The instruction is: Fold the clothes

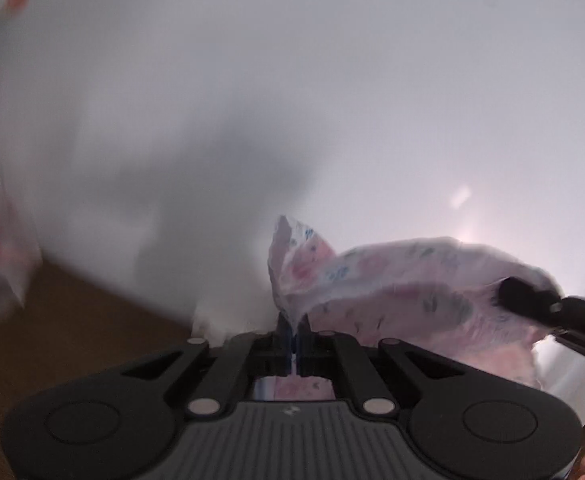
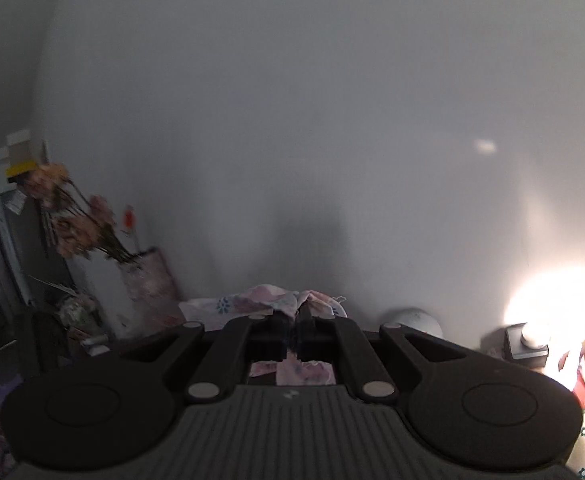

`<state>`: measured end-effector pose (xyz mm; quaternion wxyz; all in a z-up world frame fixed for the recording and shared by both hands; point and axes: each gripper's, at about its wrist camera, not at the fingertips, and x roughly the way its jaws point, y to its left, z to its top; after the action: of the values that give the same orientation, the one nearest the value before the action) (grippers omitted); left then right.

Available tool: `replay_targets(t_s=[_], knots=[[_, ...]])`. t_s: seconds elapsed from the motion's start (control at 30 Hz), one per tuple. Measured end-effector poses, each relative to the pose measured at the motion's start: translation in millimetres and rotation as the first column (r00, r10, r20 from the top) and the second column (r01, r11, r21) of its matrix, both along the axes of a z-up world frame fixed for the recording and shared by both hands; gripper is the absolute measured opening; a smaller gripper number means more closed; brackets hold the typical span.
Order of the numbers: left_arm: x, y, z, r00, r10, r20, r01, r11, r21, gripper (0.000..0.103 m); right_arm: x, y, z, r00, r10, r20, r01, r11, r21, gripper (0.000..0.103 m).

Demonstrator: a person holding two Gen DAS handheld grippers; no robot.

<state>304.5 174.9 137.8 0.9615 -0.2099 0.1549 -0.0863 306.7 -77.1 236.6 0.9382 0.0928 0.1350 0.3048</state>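
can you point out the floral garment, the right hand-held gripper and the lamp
floral garment (image 1: 404, 280), left wrist view, its stretched middle
right hand-held gripper (image 1: 510, 292), left wrist view, tip clamped on the cloth
lamp (image 2: 534, 336), right wrist view, its glowing bulb

1. The garment (image 1: 404, 280), right of centre in the left wrist view, is pale pink with a scattered floral print in blue, grey-green and deeper pink; in the right wrist view it shows the same pink with a blue flower at lower centre.
2. The left gripper (image 1: 292, 336) is black with blue finger pads and a ribbed grey body along the bottom edge.
3. The right gripper (image 2: 292, 326) is black with a ribbed grey body.
4. The wall (image 2: 292, 100) fills the upper frame in plain whitish grey.
5. The dried flowers (image 2: 68, 216), at left, are dusty pink on brown stems.
6. The lamp (image 2: 536, 334), at lower right, glows warm yellow-white.
7. The floor (image 1: 72, 320), at lower left, is brown.
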Motion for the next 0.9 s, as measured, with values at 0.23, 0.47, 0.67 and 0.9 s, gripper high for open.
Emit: replay_targets(t_s=[0.23,0.47,0.67,0.9], knots=[[-209,-3,128,0.894,0.013,0.447,-0.003,1.0,-0.022,0.001,-224,-28,109,0.943,0.047,0.33,-0.094,0.988,0.126,0.003],[-300,-61,174,0.849,0.038,0.527,-0.1,0.991,0.088,0.002,-340,-78,143,0.919,0.115,0.377,-0.255,0.903,0.346,0.003],[-280,-124,159,0.905,0.054,0.422,-0.159,0.963,0.218,0.002,-312,-102,134,0.966,0.025,0.257,-0.116,0.93,0.348,0.003],[-191,-164,35,0.999,-0.014,0.051,-0.006,0.926,0.378,0.004,-170,-145,-9,0.932,-0.286,-0.223,0.305,0.951,0.053,0.008]])
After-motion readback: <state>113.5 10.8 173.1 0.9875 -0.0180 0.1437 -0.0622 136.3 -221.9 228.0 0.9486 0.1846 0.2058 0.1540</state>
